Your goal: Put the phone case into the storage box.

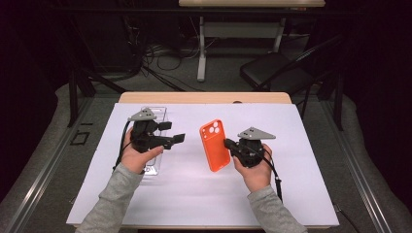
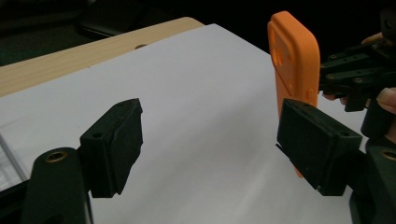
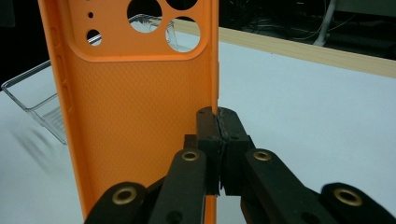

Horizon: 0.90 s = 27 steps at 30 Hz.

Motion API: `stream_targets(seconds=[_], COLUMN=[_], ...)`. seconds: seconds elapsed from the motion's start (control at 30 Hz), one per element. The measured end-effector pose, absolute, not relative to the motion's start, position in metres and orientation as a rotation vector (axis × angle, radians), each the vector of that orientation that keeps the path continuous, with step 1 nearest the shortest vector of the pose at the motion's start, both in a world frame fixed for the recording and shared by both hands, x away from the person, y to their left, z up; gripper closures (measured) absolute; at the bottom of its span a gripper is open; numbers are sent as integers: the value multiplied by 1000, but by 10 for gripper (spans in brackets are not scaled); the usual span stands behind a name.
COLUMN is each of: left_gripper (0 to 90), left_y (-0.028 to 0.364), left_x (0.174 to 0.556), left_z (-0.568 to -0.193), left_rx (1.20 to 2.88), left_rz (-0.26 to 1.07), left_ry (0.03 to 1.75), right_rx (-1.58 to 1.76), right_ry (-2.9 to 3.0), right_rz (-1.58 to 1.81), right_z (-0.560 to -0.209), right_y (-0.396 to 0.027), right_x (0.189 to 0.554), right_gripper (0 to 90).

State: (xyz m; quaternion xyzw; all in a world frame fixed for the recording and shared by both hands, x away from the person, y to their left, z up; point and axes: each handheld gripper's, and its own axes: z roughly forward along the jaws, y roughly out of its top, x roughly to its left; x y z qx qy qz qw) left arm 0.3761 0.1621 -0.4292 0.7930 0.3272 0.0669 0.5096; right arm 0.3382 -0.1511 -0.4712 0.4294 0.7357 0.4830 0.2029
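- Orange phone case [image 1: 214, 144] stands off the white sheet [image 1: 194, 194] near the middle of the tabletop [image 1: 204, 97], pinched along one long edge by the right tool [image 1: 228, 143], whose jaws are clamped tight on that thin rim.
- Left tool [image 1: 176, 133] hangs just left of the case with its jaws wide and bare sheet between them; nothing is held.
- Clear plastic tray [image 1: 158, 112] lies under the left hand [image 1: 137, 158], near the sheet's far left edge.
- Open sheet runs to the right and toward the near edge.
- Right gripper view gives the case's inner face and camera cutouts; left gripper view gives its side edge beside the near jaw.
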Motion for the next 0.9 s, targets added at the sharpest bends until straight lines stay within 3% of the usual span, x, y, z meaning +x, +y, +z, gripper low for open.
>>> stream_targets(seconds=[0.3,0.9], left_gripper=[324,378], left_y=[150,130], left_x=[370,358], left_z=[-431,-433], left_rx=[1935,1934], left_rz=[119,56], left_ry=[754,717], right_rx=[1195,1196], right_ry=[2051,2037], right_rz=[1346,1352], right_z=[-473,-474], right_y=[-148,-147], right_x=[337,335], right_gripper=[889,889])
